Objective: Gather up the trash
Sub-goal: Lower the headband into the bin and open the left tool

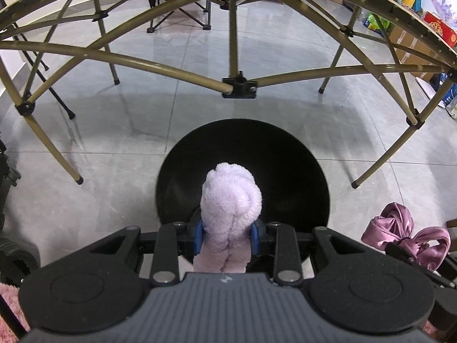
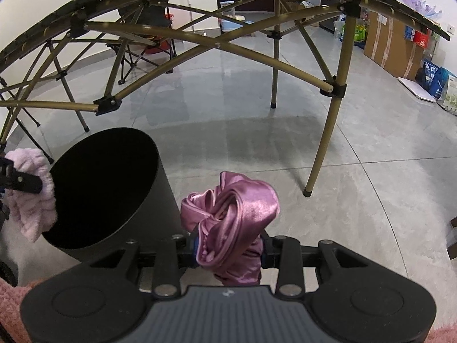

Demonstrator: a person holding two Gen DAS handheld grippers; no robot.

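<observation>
A round black trash bin (image 1: pixel 285 171) stands open on the grey floor. My left gripper (image 1: pixel 227 238) is shut on a fluffy lilac scrunchie (image 1: pixel 230 200) and holds it over the bin's near rim. In the right wrist view the bin (image 2: pixel 108 188) is at the left, with the lilac scrunchie (image 2: pixel 28 200) at its left rim. My right gripper (image 2: pixel 228 250) is shut on a shiny pink satin scrunchie (image 2: pixel 234 214), held just right of the bin. That satin scrunchie also shows in the left wrist view (image 1: pixel 405 234).
A folding table with olive metal legs (image 2: pixel 328 120) spans overhead and beyond the bin; its crossbars (image 1: pixel 240 85) hang low. A folding chair (image 1: pixel 182 5) stands farther back. Boxes and bags (image 2: pixel 394 43) line the right wall. Pink fuzzy fabric (image 2: pixel 11 294) lies at the bottom left.
</observation>
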